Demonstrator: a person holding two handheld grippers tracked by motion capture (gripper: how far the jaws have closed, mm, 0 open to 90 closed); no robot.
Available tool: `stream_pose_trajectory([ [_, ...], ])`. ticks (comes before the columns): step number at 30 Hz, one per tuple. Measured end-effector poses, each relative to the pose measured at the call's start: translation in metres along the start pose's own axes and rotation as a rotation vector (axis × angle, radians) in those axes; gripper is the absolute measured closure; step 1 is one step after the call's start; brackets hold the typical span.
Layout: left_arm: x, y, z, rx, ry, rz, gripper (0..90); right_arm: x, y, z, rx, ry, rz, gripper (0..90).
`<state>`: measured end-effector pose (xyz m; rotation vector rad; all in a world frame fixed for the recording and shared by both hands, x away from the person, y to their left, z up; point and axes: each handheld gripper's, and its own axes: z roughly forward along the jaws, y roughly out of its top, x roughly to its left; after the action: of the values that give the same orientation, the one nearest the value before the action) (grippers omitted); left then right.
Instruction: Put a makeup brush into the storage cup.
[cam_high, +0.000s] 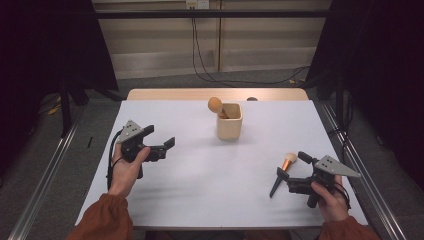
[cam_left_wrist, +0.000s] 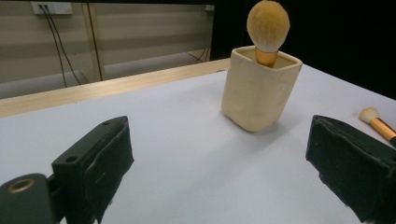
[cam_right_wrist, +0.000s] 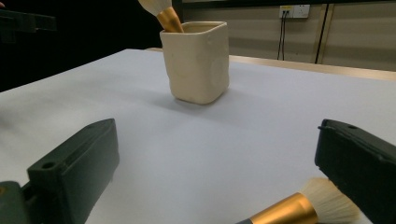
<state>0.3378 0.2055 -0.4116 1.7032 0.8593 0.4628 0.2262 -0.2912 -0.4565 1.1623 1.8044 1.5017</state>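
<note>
White table, cream holder holding a brush, left claw apart, right claw apart around second brush

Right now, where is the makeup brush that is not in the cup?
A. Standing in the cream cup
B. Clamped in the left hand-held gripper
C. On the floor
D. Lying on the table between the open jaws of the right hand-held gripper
D: the loose makeup brush lies flat on the white table between the open jaws of the right hand-held gripper, away from the cream cup.
</note>
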Motion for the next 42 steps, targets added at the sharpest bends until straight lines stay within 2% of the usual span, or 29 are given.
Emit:
stream_pose_trajectory([
  [5, -0.001, -0.005, -0.012, -0.022, 0.023, 0.018, 6.8, 0.001, 0.000, 0.000, -0.002, -0.004, -0.002, 0.0],
  [8, 0.001, -0.010, -0.018, -0.015, 0.008, 0.017, 5.9, 0.001, 0.000, -0.001, -0.001, -0.008, -0.002, 0.0],
  [12, 0.005, -0.016, -0.027, -0.025, 0.041, -0.009, 5.3, 0.001, 0.000, -0.002, -0.001, -0.016, 0.004, 0.0],
  [18, 0.005, -0.024, -0.043, -0.018, 0.073, -0.009, 4.4, -0.001, -0.001, -0.003, -0.002, -0.029, 0.009, 0.0],
  [23, 0.003, -0.033, -0.054, -0.006, 0.102, 0.007, 4.1, 0.000, -0.001, -0.001, 0.000, -0.027, 0.008, 0.0],
  [26, 0.002, -0.037, -0.060, -0.017, 0.100, -0.014, 4.1, -0.001, -0.001, -0.001, 0.003, -0.029, 0.006, 0.0],
  [28, 0.000, -0.038, -0.066, -0.019, 0.103, -0.005, 4.1, 0.000, -0.001, -0.001, -0.003, -0.027, 0.006, 0.0],
  [31, -0.004, -0.041, -0.072, -0.031, 0.130, 0.005, 4.1, 0.000, -0.001, -0.002, -0.001, -0.024, 0.006, 0.0],
  [36, -0.006, -0.049, -0.079, -0.036, 0.114, -0.004, 3.5, 0.000, -0.001, -0.003, -0.003, -0.028, 0.008, 0.0],
  [38, -0.006, -0.050, -0.080, -0.037, 0.120, -0.013, 3.4, -0.001, -0.001, -0.004, -0.003, -0.031, 0.007, 0.0],
  [41, -0.006, -0.050, -0.083, -0.042, 0.113, -0.006, 3.2, 0.000, -0.001, -0.004, -0.004, -0.030, 0.005, 0.0],
  [42, -0.006, -0.050, -0.084, -0.045, 0.123, 0.001, 3.2, 0.000, -0.001, -0.005, -0.001, -0.029, -0.002, 0.0],
])
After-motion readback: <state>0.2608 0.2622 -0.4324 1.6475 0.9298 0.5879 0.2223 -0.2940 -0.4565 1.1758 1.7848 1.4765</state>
